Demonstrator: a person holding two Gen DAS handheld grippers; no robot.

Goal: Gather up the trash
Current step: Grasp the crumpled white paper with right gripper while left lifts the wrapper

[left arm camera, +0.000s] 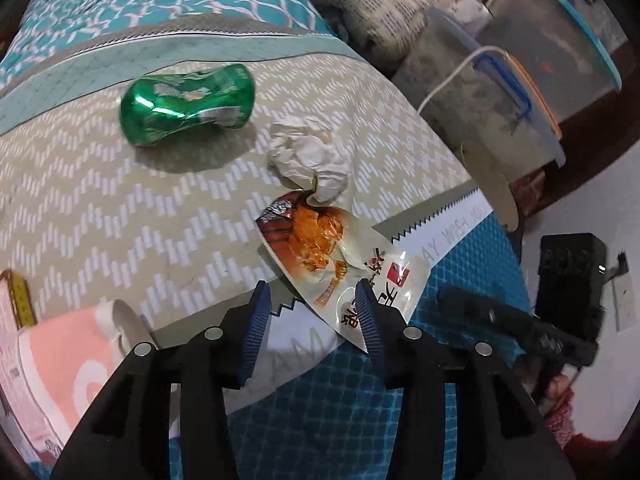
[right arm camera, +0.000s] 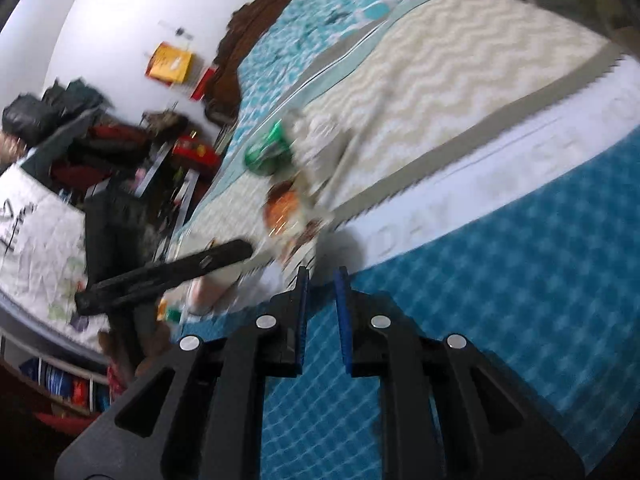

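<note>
On the bed lie a crushed green can (left arm camera: 188, 104), a crumpled white paper ball (left arm camera: 310, 156) and a snack wrapper (left arm camera: 340, 264) with an orange picture. My left gripper (left arm camera: 314, 300) is open, its blue pads either side of the wrapper's near end, just above the bedding. My right gripper (right arm camera: 322, 276) is nearly closed with a narrow gap and holds nothing, hovering over the blue quilt. Its view is blurred; the can (right arm camera: 266, 148), paper (right arm camera: 316, 148) and wrapper (right arm camera: 286, 208) show ahead. The left gripper (right arm camera: 168, 272) appears there as a dark bar.
The bed has a beige zigzag cover (left arm camera: 120, 200) and a blue quilt (left arm camera: 340, 400). Plastic storage bins (left arm camera: 500, 100) and a white cable (left arm camera: 452, 76) stand beyond the bed's right edge. A pink box (left arm camera: 52, 360) lies at left. Cluttered bags (right arm camera: 100, 140) sit on the floor.
</note>
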